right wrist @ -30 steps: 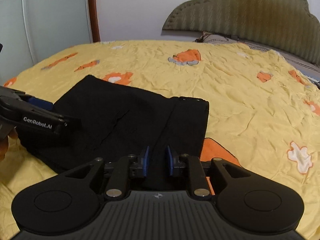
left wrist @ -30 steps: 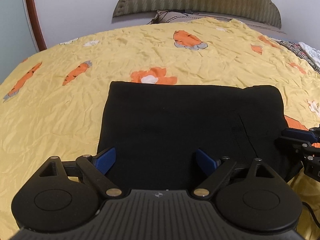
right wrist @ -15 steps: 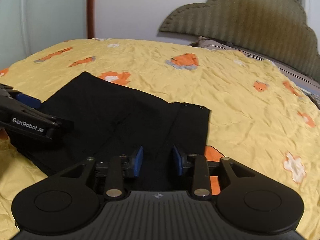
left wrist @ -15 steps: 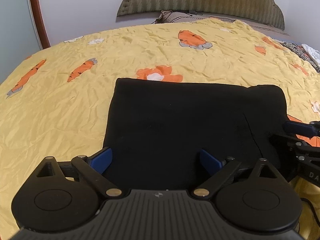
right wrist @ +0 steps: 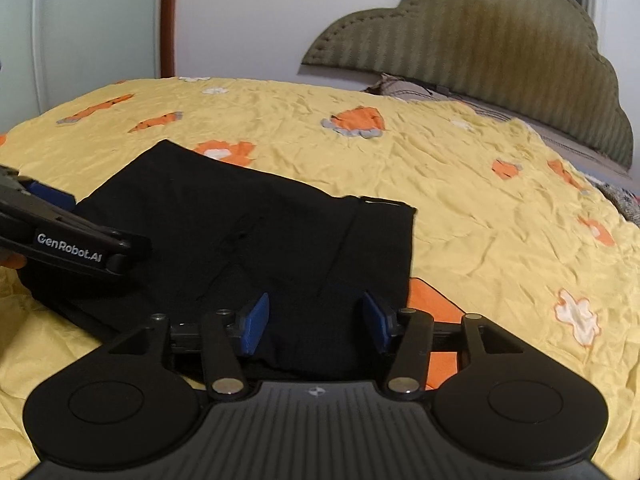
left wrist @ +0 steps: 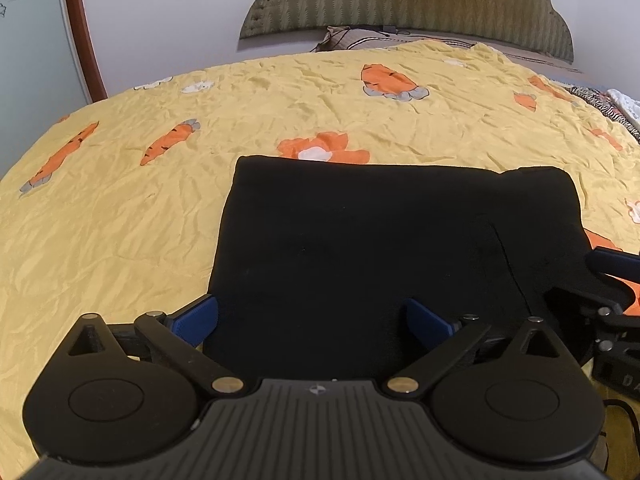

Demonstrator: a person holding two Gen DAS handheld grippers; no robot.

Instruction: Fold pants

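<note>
The black pants [left wrist: 360, 264] are lying folded into a flat, roughly rectangular stack on the yellow carrot-print bedspread [left wrist: 120, 208], near edge toward the person, with one side seam and a narrower panel showing on the right in the right wrist view.

The left gripper [left wrist: 312, 320] is hovering over the near left part of the stack, jaws standing as wide as they go after opening a little further just now; nothing is pinched, the blue pads [left wrist: 198, 318] are sitting apart above the cloth.

The right gripper [right wrist: 316, 322] is hanging over the near right corner, jaws about half open and having just been opening; cloth is lying below and between the pads, but they are not pressing on it (reads as a release after laying the fold down).

Judgement: fold looks essentially finished; both tools are letting go so the stack is staying flat.

Surroundings: padded headboard [right wrist: 500, 64] and a pillow [left wrist: 352, 38] at the far end, well apart from the pants. Striped fabric [left wrist: 592, 98] is sitting at the right margin. Nothing is blocking either gripper; the two tools are close beside each other, which could be crowding a retreat.
</note>
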